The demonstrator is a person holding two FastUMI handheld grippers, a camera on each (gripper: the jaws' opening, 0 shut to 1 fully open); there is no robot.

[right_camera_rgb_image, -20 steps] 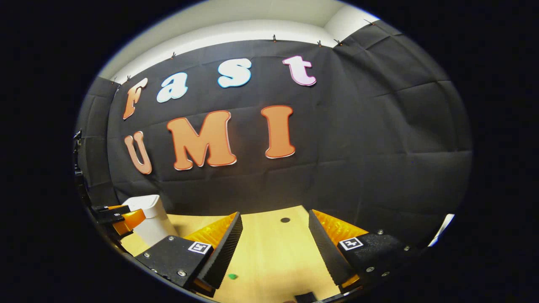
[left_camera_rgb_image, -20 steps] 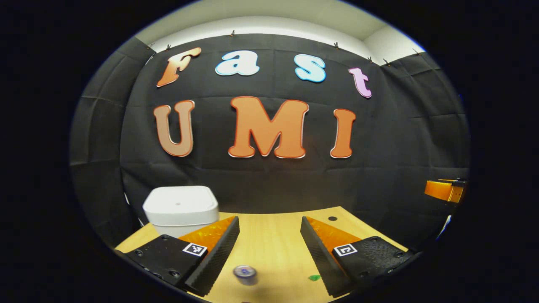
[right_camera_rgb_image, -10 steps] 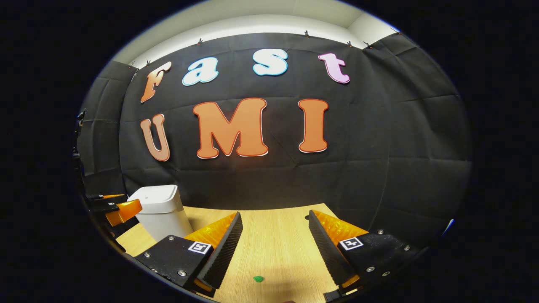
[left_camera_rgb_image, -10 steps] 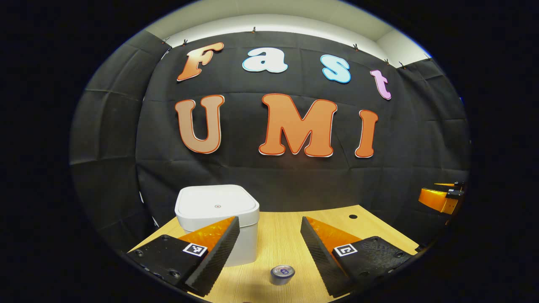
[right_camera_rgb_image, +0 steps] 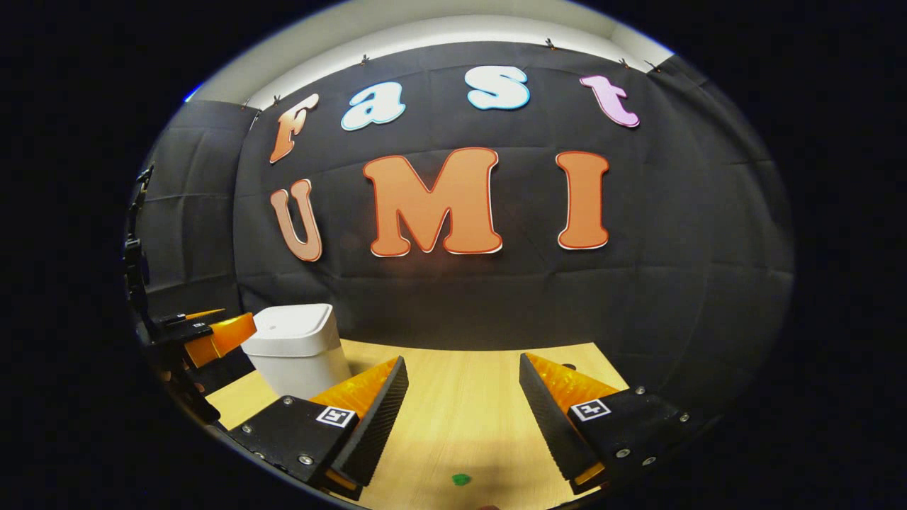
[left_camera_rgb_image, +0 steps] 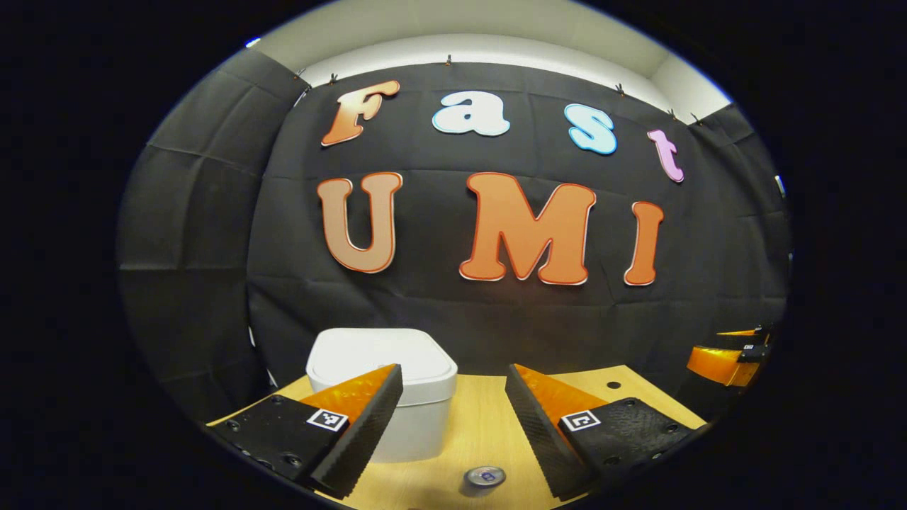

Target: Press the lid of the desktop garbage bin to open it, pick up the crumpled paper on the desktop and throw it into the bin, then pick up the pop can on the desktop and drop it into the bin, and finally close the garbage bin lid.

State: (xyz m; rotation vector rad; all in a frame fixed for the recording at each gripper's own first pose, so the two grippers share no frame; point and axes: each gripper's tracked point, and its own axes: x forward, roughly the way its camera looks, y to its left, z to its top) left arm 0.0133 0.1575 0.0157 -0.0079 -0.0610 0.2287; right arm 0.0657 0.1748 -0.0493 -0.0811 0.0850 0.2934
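In the left gripper view, the left tool (left_camera_rgb_image: 453, 418) hovers low over a desk (left_camera_rgb_image: 482, 432), its two fingers spread wide apart with nothing between them. The fingers are wedge-shaped, with ridged, saw-toothed inner faces and small square markers on their flat bases. Past the finger at 9 o'clock stands the bin (left_camera_rgb_image: 397, 397), a white plastic box with rounded corners and a smooth, slightly domed lid that lies closed. Its lower left part is hidden behind that finger. At 6 o'clock, near the bottom edge, the can (left_camera_rgb_image: 485, 477) stands upright on the desk, only its round metal top showing, between the two fingers and nearer the camera than the bin. At 3 o'clock, far off, the other tool pokes in from the edge.

In the right gripper view, the right tool (right_camera_rgb_image: 460, 418) is likewise held wide apart and grips nothing. The desk is pale wood with fine straight grain; a small green speck (right_camera_rgb_image: 460, 479) lies on it at 6 o'clock. The bin sits at 9 o'clock, the left tool just beside it. Wrinkled black cloth walls the booth behind, under a pale ceiling strip.
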